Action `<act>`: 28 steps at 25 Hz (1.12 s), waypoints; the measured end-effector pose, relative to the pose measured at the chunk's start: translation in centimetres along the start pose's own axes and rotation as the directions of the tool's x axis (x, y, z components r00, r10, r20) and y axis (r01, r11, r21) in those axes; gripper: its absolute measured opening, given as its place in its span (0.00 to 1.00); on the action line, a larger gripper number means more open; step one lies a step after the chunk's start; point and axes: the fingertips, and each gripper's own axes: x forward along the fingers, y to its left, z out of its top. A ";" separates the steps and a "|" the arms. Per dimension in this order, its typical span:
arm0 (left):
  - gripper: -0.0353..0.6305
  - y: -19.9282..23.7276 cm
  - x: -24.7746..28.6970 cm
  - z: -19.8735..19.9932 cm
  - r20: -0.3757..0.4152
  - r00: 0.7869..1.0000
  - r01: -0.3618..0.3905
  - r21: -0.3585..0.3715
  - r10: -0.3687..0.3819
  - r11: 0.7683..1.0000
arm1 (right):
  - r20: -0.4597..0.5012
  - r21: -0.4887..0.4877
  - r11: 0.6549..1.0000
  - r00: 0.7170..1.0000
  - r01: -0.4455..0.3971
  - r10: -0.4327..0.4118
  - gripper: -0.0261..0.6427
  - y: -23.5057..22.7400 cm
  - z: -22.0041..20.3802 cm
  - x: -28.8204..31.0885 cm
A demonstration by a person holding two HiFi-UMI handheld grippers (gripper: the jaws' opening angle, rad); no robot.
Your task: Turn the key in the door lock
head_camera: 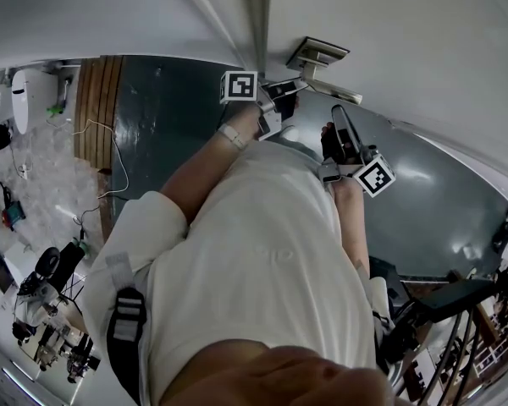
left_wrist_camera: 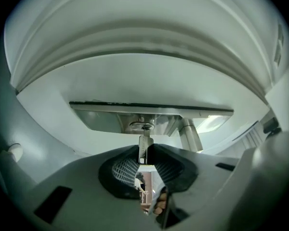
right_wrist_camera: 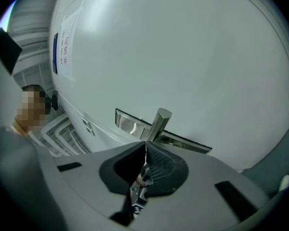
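A silver key (left_wrist_camera: 144,142) sticks out of the lock cylinder (left_wrist_camera: 141,126) in the steel lock plate (left_wrist_camera: 106,113) on the white door. My left gripper (left_wrist_camera: 144,153) is shut on the key's head, one pad on each flat side. The lever handle (left_wrist_camera: 190,134) juts out just right of the cylinder. In the head view the left gripper (head_camera: 275,101) is up against the lock plate (head_camera: 317,53). My right gripper (head_camera: 338,112) is shut and holds nothing. In the right gripper view its tips (right_wrist_camera: 145,146) sit just short of the lever handle (right_wrist_camera: 159,121).
The white door (head_camera: 389,24) fills the top of the head view, above a dark grey floor (head_camera: 169,117). Cluttered equipment and cables (head_camera: 51,303) lie at the lower left, and a railing (head_camera: 457,345) at the lower right. A printed notice (right_wrist_camera: 67,37) hangs on the door.
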 end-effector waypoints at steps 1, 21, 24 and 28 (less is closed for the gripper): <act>0.18 0.0 -0.1 0.0 0.002 1.000 -0.021 0.011 0.021 1.000 | 0.002 0.004 1.000 1.000 -0.002 0.002 0.08 0.1 0.0 0.0; 0.19 1.2 -1.0 0.7 0.112 0.911 -0.411 0.308 0.396 0.858 | 0.022 0.040 0.998 0.998 -0.058 0.057 0.08 -0.7 1.3 -1.1; 0.19 1.9 -1.3 1.0 0.163 0.863 -0.502 0.387 0.479 0.773 | 0.010 0.041 0.997 0.998 -0.067 0.066 0.08 -1.4 1.5 -1.2; 0.12 2.4 -1.2 1.2 0.265 0.751 -0.638 0.531 0.605 0.558 | -0.005 0.046 0.996 0.997 -0.080 0.080 0.08 -2.0 2.2 -1.9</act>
